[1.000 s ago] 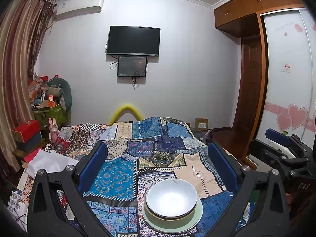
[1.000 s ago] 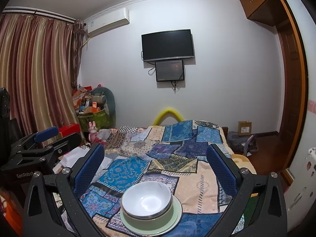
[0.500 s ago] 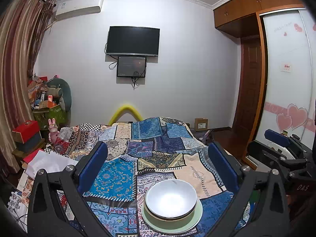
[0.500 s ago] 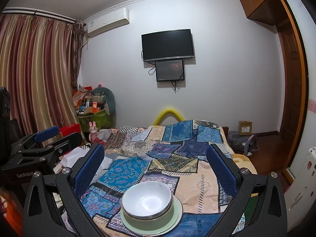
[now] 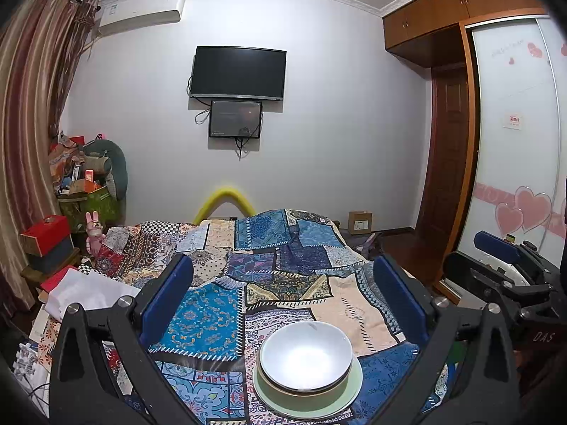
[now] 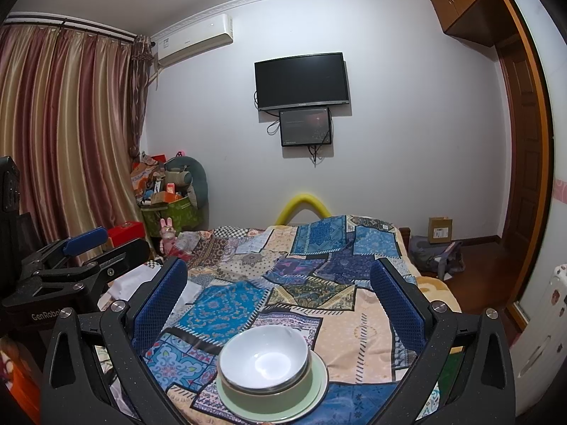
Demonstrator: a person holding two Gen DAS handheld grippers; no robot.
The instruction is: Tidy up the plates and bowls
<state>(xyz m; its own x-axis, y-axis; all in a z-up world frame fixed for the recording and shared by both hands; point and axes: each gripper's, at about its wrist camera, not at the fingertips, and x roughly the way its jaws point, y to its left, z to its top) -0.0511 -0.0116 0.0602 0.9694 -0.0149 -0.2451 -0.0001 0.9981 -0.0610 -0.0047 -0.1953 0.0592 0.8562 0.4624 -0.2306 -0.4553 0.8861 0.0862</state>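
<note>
A white bowl [image 5: 307,353] sits nested in a green-sided bowl on a pale green plate [image 5: 340,402], all stacked on the patchwork bedspread [image 5: 283,283]. In the right wrist view the same white bowl [image 6: 263,357] and plate [image 6: 312,396] lie low in the middle. My left gripper [image 5: 283,295] hovers above and behind the stack, open, with nothing between its blue pads. My right gripper [image 6: 278,292] is likewise open and empty over the stack. Each gripper shows at the edge of the other's view: the right gripper [image 5: 503,265] and the left gripper [image 6: 78,258].
The bed fills the middle of the room. A cluttered pile with a green box [image 6: 170,209] and red boxes [image 5: 46,233] stands left by the curtains. White folded cloth [image 5: 85,290] lies at the bed's left edge. A wardrobe [image 5: 514,177] and door stand on the right.
Barely anything has changed; both grippers hold nearly still above the stack, with only a slight drift of the view.
</note>
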